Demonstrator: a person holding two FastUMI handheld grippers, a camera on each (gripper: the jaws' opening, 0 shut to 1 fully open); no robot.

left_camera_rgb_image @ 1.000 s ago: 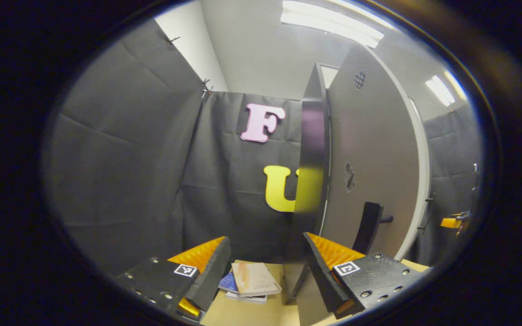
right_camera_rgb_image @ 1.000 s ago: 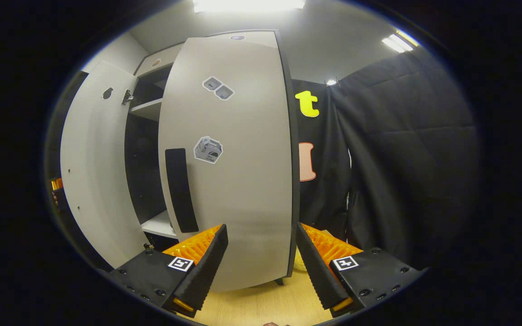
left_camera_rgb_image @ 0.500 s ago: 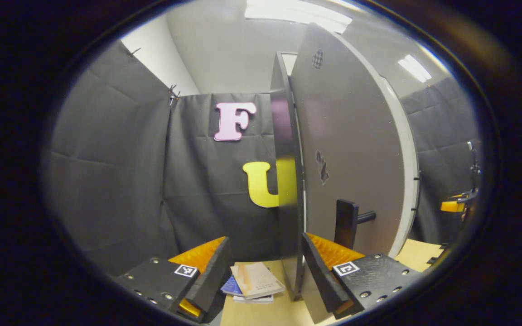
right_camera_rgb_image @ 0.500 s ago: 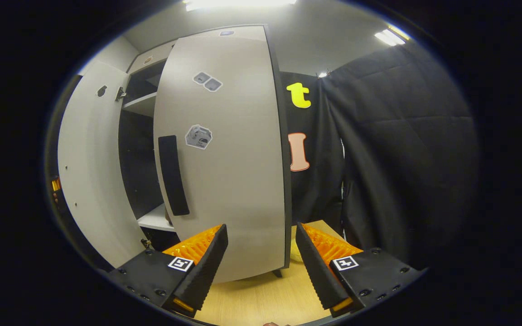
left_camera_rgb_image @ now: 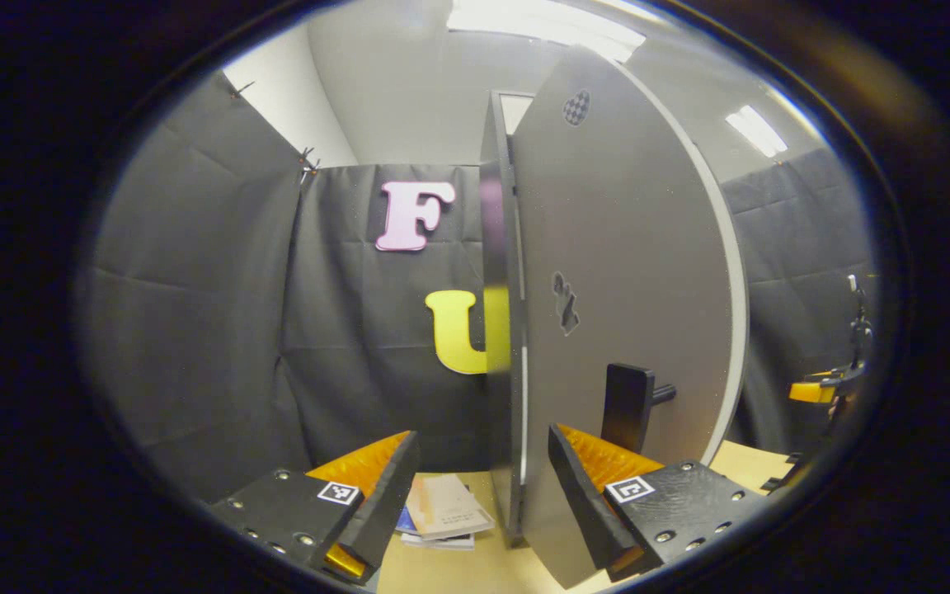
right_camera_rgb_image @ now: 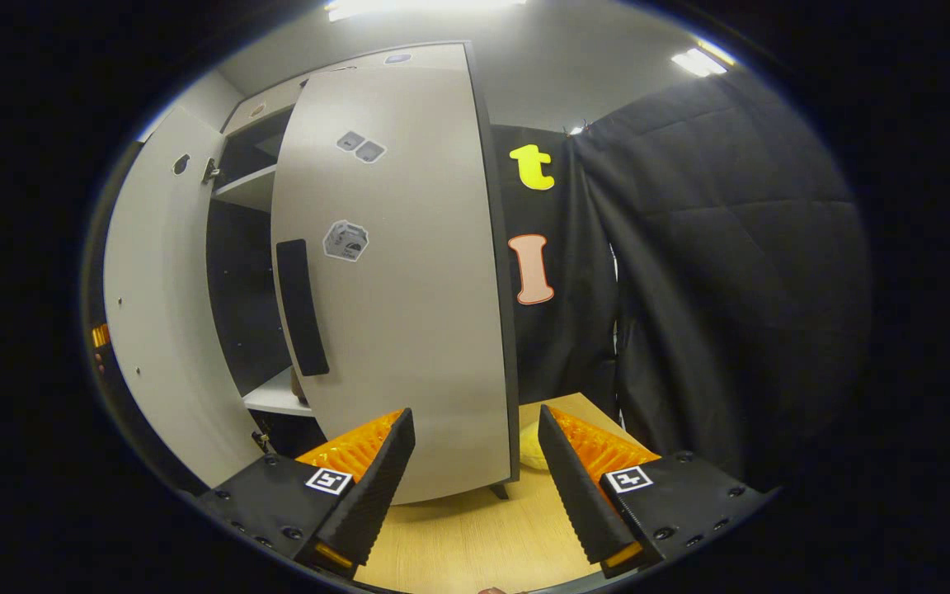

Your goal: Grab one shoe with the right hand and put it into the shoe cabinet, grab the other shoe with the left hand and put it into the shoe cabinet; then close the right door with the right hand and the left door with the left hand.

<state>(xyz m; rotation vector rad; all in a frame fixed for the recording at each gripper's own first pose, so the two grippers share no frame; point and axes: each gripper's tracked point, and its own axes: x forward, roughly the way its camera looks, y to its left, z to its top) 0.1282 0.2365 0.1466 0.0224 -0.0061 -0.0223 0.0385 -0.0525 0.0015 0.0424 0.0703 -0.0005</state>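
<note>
Light came from ceiling panels (left_camera_rgb_image: 549, 21) overhead, glaring white at the top of both my views and washing out their own outlines. The booth was evenly lit, dim toward the dark cloth, with soft shadow inside the cabinet (right_camera_rgb_image: 236, 280). The fisheye bowed the left door (left_camera_rgb_image: 623, 272) and the right door (right_camera_rgb_image: 401, 272) into curves near the rim. The cabinet's glossy side (left_camera_rgb_image: 498, 280) mirrored the wall. Focus stayed fairly sharp; my fingers (left_camera_rgb_image: 376, 495) looked slightly soft.
</note>
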